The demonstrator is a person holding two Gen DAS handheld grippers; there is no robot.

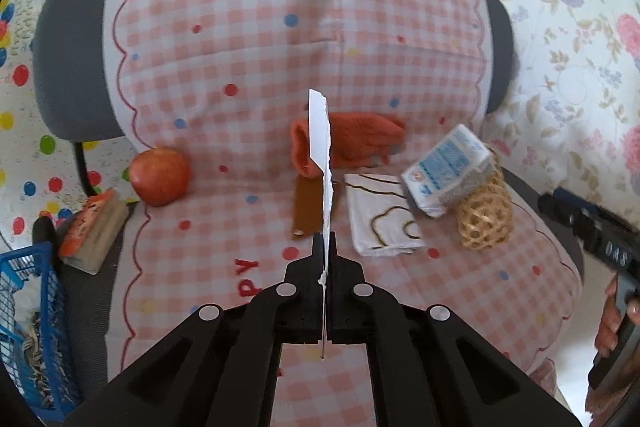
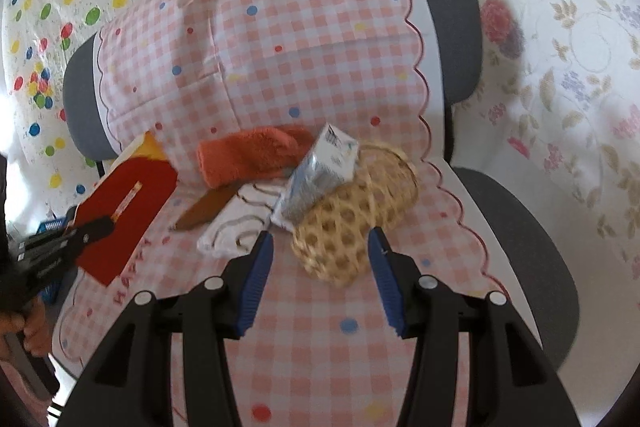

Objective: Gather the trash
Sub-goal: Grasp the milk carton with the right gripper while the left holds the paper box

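Note:
My left gripper [image 1: 325, 247] is shut on a flat piece of card [image 1: 320, 147], seen edge-on and white in the left wrist view, red with a yellow end in the right wrist view [image 2: 128, 203], held above the checked cloth on the chair seat. My right gripper [image 2: 316, 243] is open and empty, its blue pads either side of a woven basket [image 2: 352, 223]. A crumpled carton [image 2: 320, 175] leans on the basket. A brown strip [image 2: 204, 211], a folded white napkin [image 2: 236, 227] and an orange cloth [image 2: 252, 155] lie left of them.
A red apple [image 1: 160, 175] sits at the seat's left. A sponge block [image 1: 92, 231] and a blue crate [image 1: 32, 327] stand left of the chair. The grey chair back [image 2: 456, 27] rises behind. Patterned sheets cover the surroundings.

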